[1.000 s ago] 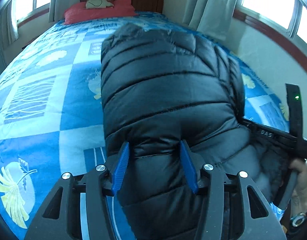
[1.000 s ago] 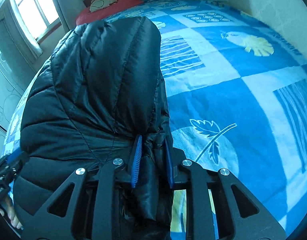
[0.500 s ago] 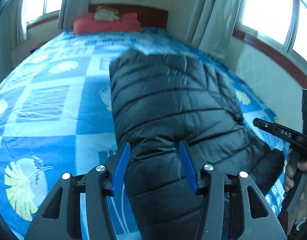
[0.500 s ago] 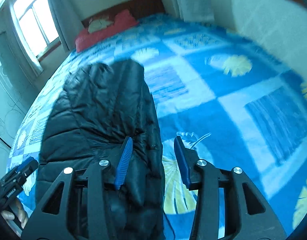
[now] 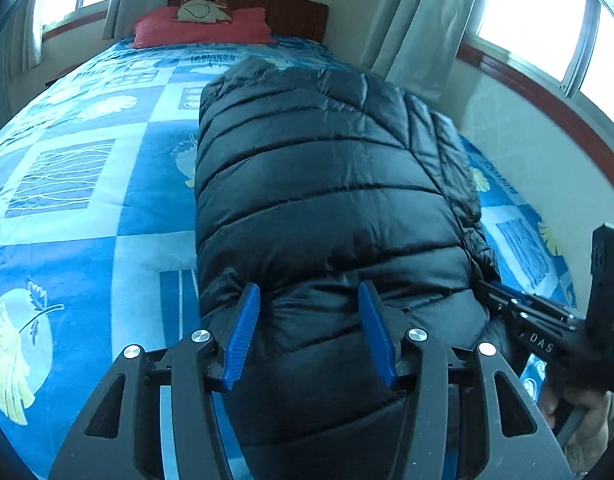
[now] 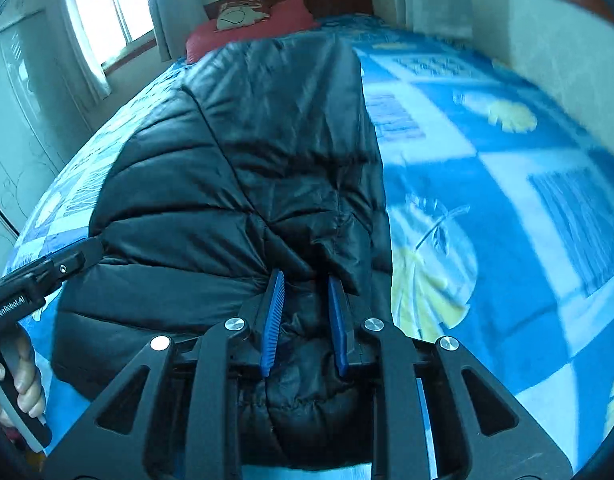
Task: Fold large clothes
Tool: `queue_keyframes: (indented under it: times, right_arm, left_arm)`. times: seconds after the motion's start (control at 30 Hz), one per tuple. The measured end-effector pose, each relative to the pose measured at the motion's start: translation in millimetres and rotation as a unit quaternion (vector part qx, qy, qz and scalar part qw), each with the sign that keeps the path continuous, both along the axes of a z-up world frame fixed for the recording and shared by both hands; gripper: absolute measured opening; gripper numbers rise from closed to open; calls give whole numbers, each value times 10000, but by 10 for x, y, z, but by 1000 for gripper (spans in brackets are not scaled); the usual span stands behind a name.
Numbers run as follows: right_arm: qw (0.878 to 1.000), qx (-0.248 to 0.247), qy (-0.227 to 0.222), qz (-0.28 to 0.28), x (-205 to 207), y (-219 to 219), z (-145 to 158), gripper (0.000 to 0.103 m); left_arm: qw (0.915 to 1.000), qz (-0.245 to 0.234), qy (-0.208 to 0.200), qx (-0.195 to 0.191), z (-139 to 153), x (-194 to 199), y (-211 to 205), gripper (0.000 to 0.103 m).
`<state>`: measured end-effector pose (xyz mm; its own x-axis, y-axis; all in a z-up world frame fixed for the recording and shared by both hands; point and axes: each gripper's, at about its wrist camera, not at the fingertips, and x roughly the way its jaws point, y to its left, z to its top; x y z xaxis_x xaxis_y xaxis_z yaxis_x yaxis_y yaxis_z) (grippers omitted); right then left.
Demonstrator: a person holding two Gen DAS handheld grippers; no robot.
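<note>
A black quilted puffer jacket (image 5: 319,200) lies lengthwise on the bed, folded into a long narrow shape; it also fills the right wrist view (image 6: 243,168). My left gripper (image 5: 307,320) is open, its blue fingers wide apart over the jacket's near end. My right gripper (image 6: 305,304) has its fingers close together on a bunched fold of the jacket's near right edge. The right gripper shows at the right edge of the left wrist view (image 5: 547,332), and the left gripper at the left edge of the right wrist view (image 6: 39,280).
The bed has a blue and white patterned blanket (image 5: 87,184) with a red pillow (image 5: 199,30) at the wooden headboard (image 5: 291,12). A wall (image 5: 515,132) and curtained windows run close along the right side. A cupboard (image 6: 23,120) stands on the left.
Half a second ago my right gripper was open beside the jacket; now it has moved in low and closed on the jacket's near edge. My left gripper stays open and has dropped closer to the jacket.
</note>
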<state>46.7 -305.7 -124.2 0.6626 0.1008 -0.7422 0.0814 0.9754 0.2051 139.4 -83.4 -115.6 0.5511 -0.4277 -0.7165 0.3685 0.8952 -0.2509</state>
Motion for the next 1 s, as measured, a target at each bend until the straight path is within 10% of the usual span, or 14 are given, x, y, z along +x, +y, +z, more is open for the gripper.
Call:
queue_keyframes:
  times: [0.3,0.57,1.0]
  right_arm:
    - [9994,215,235,-101,-11,21,299,31]
    - [9976,10,-653,216,487,186,1100,44]
    - [9995,-105,-196,222,1372,-8,320,43]
  left_arm:
    - [9999,64,-20,83,200,-40,93,51]
    - [9981,205,-491,-306,698,288,136,60]
    - [9993,324,-168,-4,233,937,-311,71]
